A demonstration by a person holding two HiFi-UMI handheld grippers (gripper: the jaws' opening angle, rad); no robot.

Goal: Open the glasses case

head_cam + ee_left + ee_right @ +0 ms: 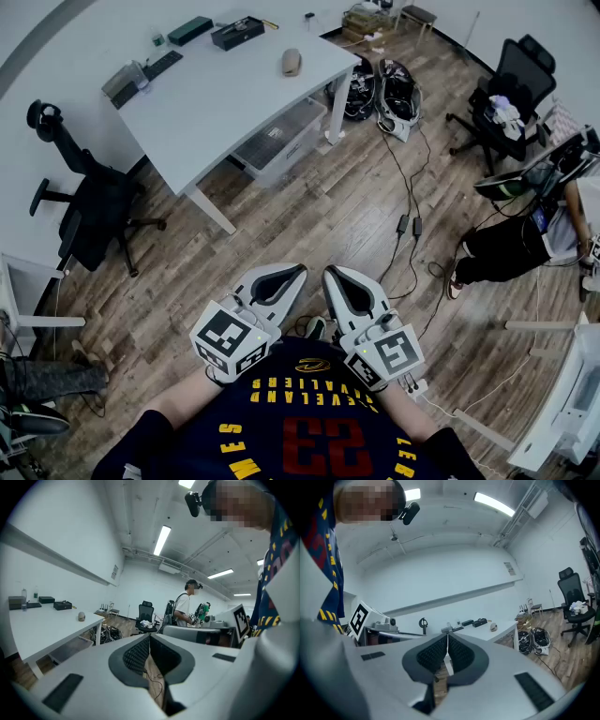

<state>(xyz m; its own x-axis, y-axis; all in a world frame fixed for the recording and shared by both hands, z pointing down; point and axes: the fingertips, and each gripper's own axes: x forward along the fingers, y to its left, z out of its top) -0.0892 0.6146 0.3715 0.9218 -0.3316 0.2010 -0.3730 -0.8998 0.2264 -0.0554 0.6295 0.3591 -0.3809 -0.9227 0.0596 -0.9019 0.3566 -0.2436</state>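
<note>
The left gripper (298, 273) and right gripper (330, 276) are held side by side close to the person's chest, above the wooden floor (309, 216). Each has its fingers pressed together with nothing between them. The tan oval glasses case (292, 62) lies closed near the far right corner of the white desk (234, 103), well apart from both grippers. A black box (237, 33) sits to its left.

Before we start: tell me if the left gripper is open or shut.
Shut. The left gripper has its jaws together at the tips, with nothing between them.
</note>
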